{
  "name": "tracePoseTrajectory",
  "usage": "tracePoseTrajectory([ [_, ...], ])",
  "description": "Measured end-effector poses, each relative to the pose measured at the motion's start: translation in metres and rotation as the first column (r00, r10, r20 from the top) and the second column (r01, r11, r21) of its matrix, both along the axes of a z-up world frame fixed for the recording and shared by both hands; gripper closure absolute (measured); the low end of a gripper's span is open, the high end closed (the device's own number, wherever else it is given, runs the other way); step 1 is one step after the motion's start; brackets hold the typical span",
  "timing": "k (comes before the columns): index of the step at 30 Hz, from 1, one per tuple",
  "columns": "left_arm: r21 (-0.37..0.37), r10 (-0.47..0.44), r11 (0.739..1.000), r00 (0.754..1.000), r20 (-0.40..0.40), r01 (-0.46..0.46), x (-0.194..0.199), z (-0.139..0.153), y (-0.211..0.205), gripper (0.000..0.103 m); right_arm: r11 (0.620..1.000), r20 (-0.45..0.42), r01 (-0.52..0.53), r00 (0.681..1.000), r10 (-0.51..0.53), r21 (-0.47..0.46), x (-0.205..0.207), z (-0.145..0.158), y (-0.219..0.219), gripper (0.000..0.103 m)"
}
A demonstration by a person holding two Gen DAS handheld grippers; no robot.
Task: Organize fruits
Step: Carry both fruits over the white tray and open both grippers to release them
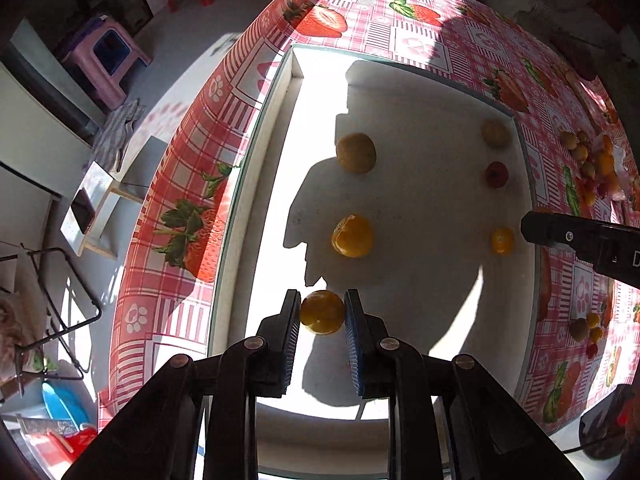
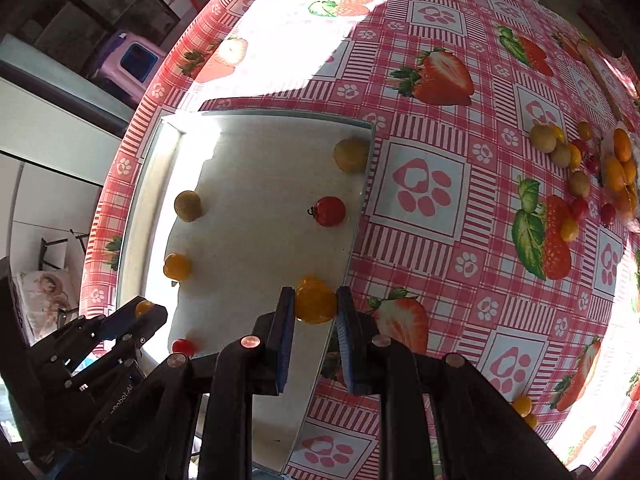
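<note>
- Left wrist view: the left tongs (image 1: 322, 312) pinch a small orange fruit (image 1: 322, 312) between their blue-padded fingers (image 1: 354, 340), just above the near end of the white tray (image 1: 420, 208).
- Beyond that fruit, two more orange fruits lie on the tray in a line running away from the tongs: the nearer one (image 1: 352, 236) shows a split or peeled patch, the farther one (image 1: 355, 153) is duller.
- Along the tray's right side sit a small yellow tomato (image 1: 502, 241), a red tomato (image 1: 496, 174) and a tan round fruit (image 1: 495, 133) in the far corner.
- One black finger of the right tongs (image 1: 576, 236) reaches in from the right, its tip just beside the yellow tomato.
- Right wrist view: the right tongs (image 2: 316, 304) are pressed onto a yellow-orange tomato (image 2: 316, 304) at the tray's (image 2: 256, 184) right edge, the right finger outside the rim over the tablecloth (image 2: 440, 200).
- On the tray beyond lie the red tomato (image 2: 329, 211) and the tan fruit (image 2: 351, 155) against the right rim; two orange fruits (image 2: 187, 205) (image 2: 177, 267) sit at the left.
- The left tongs (image 2: 145, 309) show at lower left with their fruit, and a red tomato (image 2: 183, 347) lies near them.
- A pile of loose fruit (image 2: 580, 168) rests on the strawberry-print tablecloth, well apart to the right of the tray, with a few more yellow ones (image 2: 522, 405) nearer.
- Off the table's left edge, a purple stool (image 1: 104, 56) stands on the floor.
</note>
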State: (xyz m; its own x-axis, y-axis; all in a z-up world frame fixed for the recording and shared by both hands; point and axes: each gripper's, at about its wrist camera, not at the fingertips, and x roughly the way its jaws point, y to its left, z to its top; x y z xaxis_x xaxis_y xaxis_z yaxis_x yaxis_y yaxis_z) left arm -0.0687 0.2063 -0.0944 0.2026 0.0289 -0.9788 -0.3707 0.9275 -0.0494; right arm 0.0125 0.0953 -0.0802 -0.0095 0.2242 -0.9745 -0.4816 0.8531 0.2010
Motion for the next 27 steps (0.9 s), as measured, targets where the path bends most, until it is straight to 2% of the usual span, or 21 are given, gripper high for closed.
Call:
tracePoseTrajectory([
  [12,0.027,-0.049,0.998,0.999,-0.019,0.05,0.005,-0.014,-0.004,0.079,0.997,-0.032,-0.062,0.998,0.06,-0.05,0.009,-0.038,0.047,0.08],
  [15,0.052,-0.068,0.996,0.997,-0.026,0.069,0.007,-0.013,-0.006,0.074,0.996,-0.031,-0.068,0.997,0.066,-0.065,0.01,-0.045,0.052,0.08],
  [16,0.057,-0.07,0.996,0.997,-0.027,0.072,0.007,-0.013,-0.006,0.056,0.995,-0.021,-0.074,0.997,0.073,-0.067,0.01,-0.044,0.054,0.08],
  [17,0.064,-0.067,0.996,0.997,-0.026,0.069,0.006,-0.012,-0.006,0.032,0.994,-0.017,-0.085,0.996,0.084,-0.073,0.009,-0.045,0.055,0.08],
  [19,0.068,-0.07,0.995,0.998,-0.004,0.07,0.006,-0.008,-0.008,0.028,0.992,-0.013,-0.098,0.995,0.097,-0.075,0.008,-0.044,0.057,0.079],
  [22,0.101,-0.087,0.991,0.996,-0.028,0.089,0.006,-0.008,-0.016,0.028,0.993,-0.029,-0.103,0.994,0.102,-0.061,0.007,-0.045,0.059,0.07],
  [24,0.097,-0.092,0.991,0.995,-0.03,0.095,0.006,-0.006,-0.019,0.028,0.994,-0.026,-0.093,0.995,0.092,-0.049,0.007,-0.041,0.055,0.049],
  [27,0.105,-0.107,0.988,0.994,-0.032,0.11,0.005,-0.001,-0.025,0.028,0.998,0.001,-0.064,0.998,0.064,-0.005,0.008,-0.024,0.044,0.028],
])
